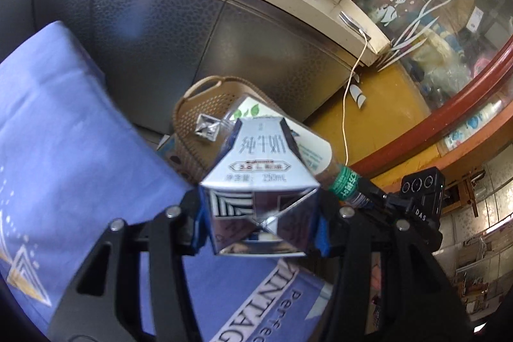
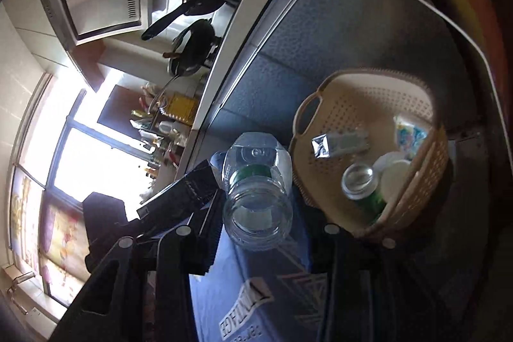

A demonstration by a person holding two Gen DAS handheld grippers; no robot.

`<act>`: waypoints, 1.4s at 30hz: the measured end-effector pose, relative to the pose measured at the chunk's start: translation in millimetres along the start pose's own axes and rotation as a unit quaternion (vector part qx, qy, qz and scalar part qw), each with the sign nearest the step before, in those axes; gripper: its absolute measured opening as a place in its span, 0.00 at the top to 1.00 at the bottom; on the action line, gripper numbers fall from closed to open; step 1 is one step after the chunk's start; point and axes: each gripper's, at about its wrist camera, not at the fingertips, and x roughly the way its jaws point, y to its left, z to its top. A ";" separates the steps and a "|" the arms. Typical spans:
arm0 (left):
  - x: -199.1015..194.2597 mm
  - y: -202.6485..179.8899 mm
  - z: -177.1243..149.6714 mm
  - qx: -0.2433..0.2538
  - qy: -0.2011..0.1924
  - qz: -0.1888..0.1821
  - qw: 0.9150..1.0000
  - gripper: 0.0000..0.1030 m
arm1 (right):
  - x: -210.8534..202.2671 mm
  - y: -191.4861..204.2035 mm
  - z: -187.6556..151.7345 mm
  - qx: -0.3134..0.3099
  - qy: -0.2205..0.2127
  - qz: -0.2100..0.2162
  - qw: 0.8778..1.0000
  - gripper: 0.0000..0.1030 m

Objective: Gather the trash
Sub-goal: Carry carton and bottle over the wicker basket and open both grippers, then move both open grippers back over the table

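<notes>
I keep the left hand-held gripper (image 1: 259, 225) clamped on the light, easily crushed milk carton (image 1: 256, 181) at its stiff bottom end, and the right hand-held gripper (image 2: 259, 233) on the slippery empty bottle (image 2: 256, 191), both near the basket (image 2: 323, 104).

Left gripper (image 1: 259, 213) and right gripper (image 2: 256, 213) — jaws each clamped on something.
</notes>
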 end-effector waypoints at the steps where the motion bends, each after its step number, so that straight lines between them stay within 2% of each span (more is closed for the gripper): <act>1: 15.3 -6.2 7.1 0.006 0.007 0.003 1.000 0.52 | 2.1 -7.5 5.3 0.002 -0.007 -0.013 1.000 0.60; 6: 86.1 -19.9 32.4 0.019 0.048 0.025 0.998 0.52 | 21.7 -39.4 27.0 -0.002 -0.030 -0.081 0.996 0.60; 8: 111.7 -16.1 39.4 0.015 0.071 0.035 0.997 0.52 | 28.8 -39.6 23.5 -0.023 -0.060 -0.126 0.990 0.60; 10: 133.3 -14.1 42.5 0.013 0.095 0.056 0.994 0.52 | 42.2 -40.1 21.3 -0.051 -0.062 -0.170 0.982 0.59; 11: 142.5 -12.6 42.9 0.015 0.106 0.067 0.992 0.52 | 49.3 -39.4 19.3 -0.063 -0.057 -0.178 0.980 0.58; 13: 158.5 -12.4 43.3 0.023 0.123 0.083 0.989 0.48 | 61.3 -34.6 13.8 -0.102 -0.062 -0.191 0.974 0.47; 14: 162.7 -11.8 43.3 0.026 0.127 0.088 0.988 0.48 | 66.1 -30.2 10.3 -0.126 -0.063 -0.198 0.970 0.45; 16: 165.2 -11.5 42.6 0.024 0.125 0.089 0.988 0.46 | 73.5 -21.7 4.1 -0.165 -0.058 -0.208 0.962 0.40; 18: 162.3 -13.5 43.0 0.024 0.118 0.083 0.989 0.46 | 74.5 -18.0 0.8 -0.178 -0.058 -0.214 0.959 0.40; 23: 138.3 -17.6 46.2 0.025 0.085 0.083 0.993 0.46 | 63.2 -11.5 -7.8 -0.172 -0.068 -0.213 0.959 0.39; 30: 73.9 -20.1 39.6 0.009 0.029 0.056 0.998 0.46 | 38.9 15.4 -22.1 -0.180 -0.077 -0.203 0.959 0.39; 36: 6.1 -15.1 -7.1 0.023 -0.015 0.059 0.998 0.46 | 30.7 51.6 -36.2 -0.204 -0.067 -0.173 0.961 0.39; 40: -45.2 9.5 -49.2 0.009 -0.040 0.074 0.996 0.46 | 39.6 84.7 -47.8 -0.231 -0.044 -0.145 0.961 0.39; 42: -74.5 28.5 -72.4 -0.001 -0.060 0.094 0.994 0.46 | 47.3 103.1 -56.2 -0.248 -0.029 -0.129 0.960 0.39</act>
